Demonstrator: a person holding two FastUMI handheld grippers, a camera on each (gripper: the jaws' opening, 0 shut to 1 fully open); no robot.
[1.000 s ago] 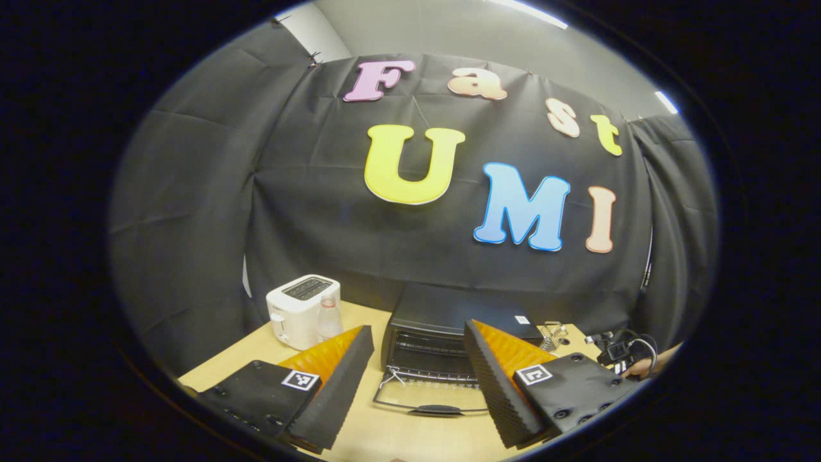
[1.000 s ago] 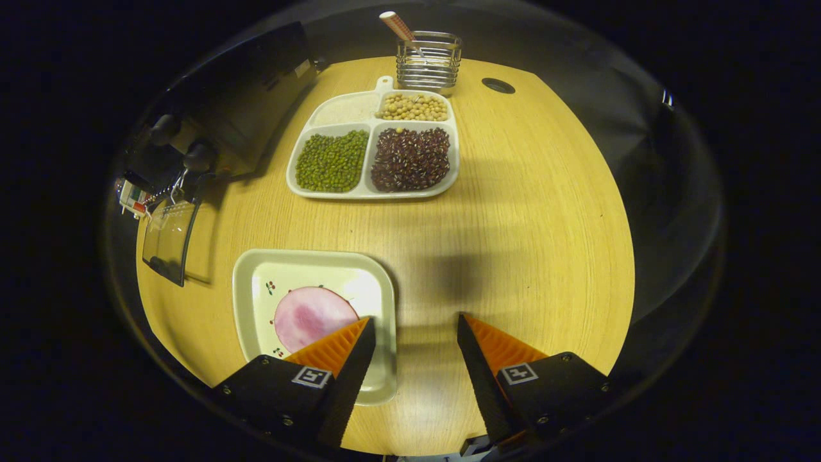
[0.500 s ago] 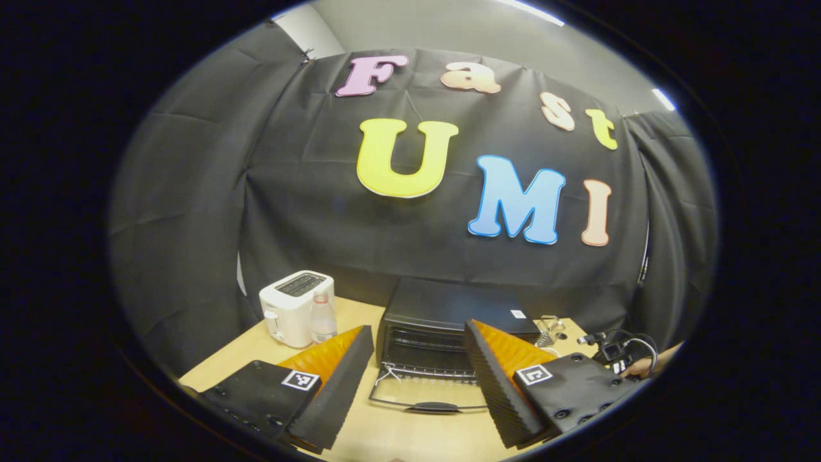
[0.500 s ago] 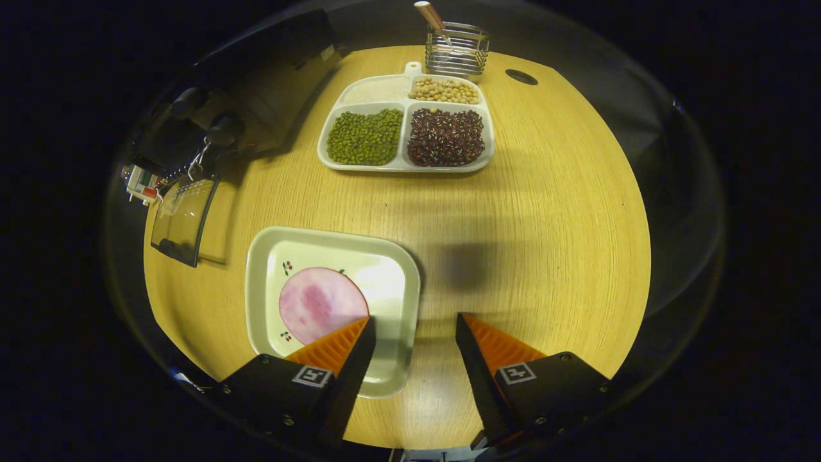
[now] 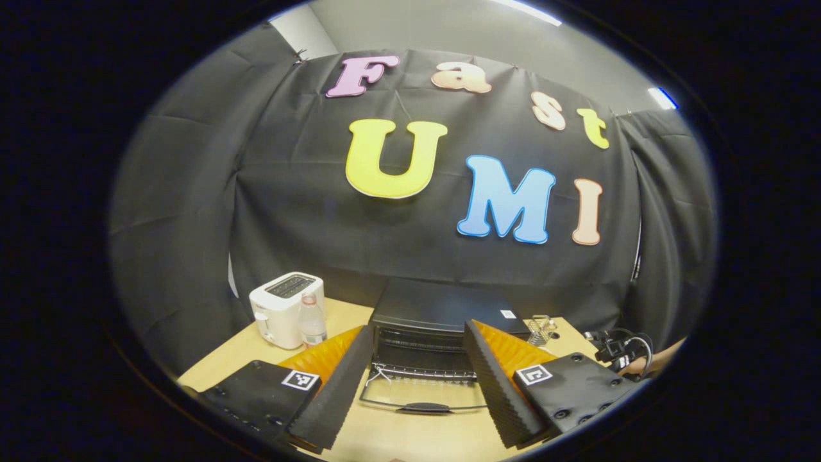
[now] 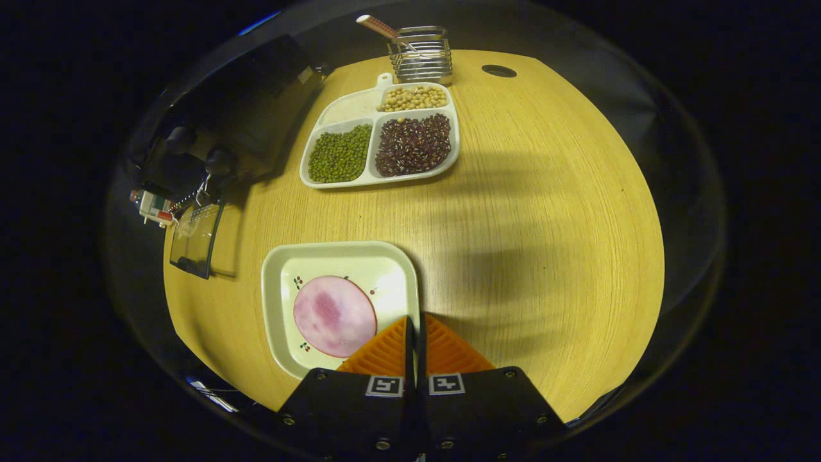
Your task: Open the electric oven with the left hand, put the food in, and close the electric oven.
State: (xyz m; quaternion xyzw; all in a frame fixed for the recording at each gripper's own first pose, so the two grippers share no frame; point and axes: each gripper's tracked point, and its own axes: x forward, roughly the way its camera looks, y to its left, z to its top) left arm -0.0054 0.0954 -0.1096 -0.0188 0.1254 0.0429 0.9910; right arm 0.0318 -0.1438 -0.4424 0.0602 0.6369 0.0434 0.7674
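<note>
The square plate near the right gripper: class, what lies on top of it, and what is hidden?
On the square plate lies one round pink slice of food. The right gripper, fingers together over the plate's right rim, covers that edge, so contact there cannot be judged.

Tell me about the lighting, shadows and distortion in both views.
Left gripper view: fisheye bows the table; ceiling lights glare at the top. Right gripper view: the table curves like a dome, with soft shadow bands past the plate.

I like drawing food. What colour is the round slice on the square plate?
Pink, with a darker blotch: the slice shows best in the right gripper view.
</note>
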